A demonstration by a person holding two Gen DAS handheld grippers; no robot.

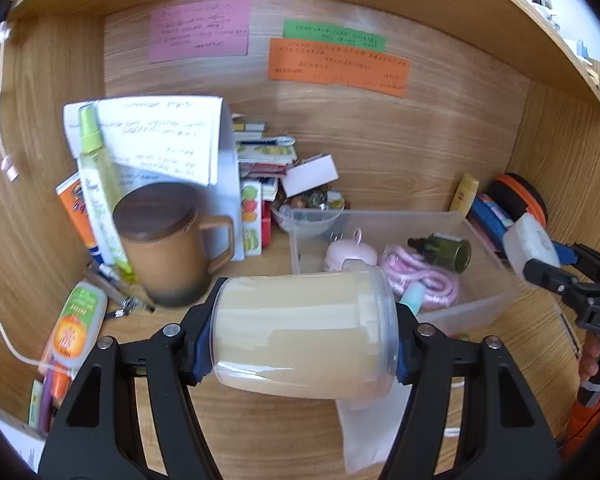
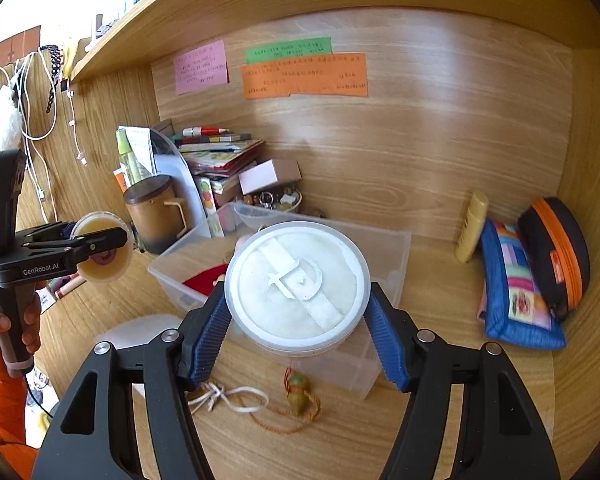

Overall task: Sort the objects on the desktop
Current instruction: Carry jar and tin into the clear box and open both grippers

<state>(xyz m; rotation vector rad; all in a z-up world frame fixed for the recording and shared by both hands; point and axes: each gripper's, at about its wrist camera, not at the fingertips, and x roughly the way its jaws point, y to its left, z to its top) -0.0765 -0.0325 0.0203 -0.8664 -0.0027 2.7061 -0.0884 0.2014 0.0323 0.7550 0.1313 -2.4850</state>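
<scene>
The left gripper (image 1: 305,344) clamps a clear cylindrical jar of beige tape (image 1: 304,332) sideways above the desk. The right gripper (image 2: 298,314) grips a round white powder-puff case (image 2: 298,286) over the clear plastic bin (image 2: 396,256); beyond stands a brown lidded mug (image 1: 168,240).

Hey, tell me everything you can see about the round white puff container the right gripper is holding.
The puff container is a shallow round tub of clear-looking plastic. Through its top shows a white, fluffy powder puff with a white ribbon band across it. The right gripper is shut on it, with the blue pads pressing its rim on both sides. It is held off the desk, flat face towards the camera, in front of the clear bin. Nothing else visibly touches it.
</scene>
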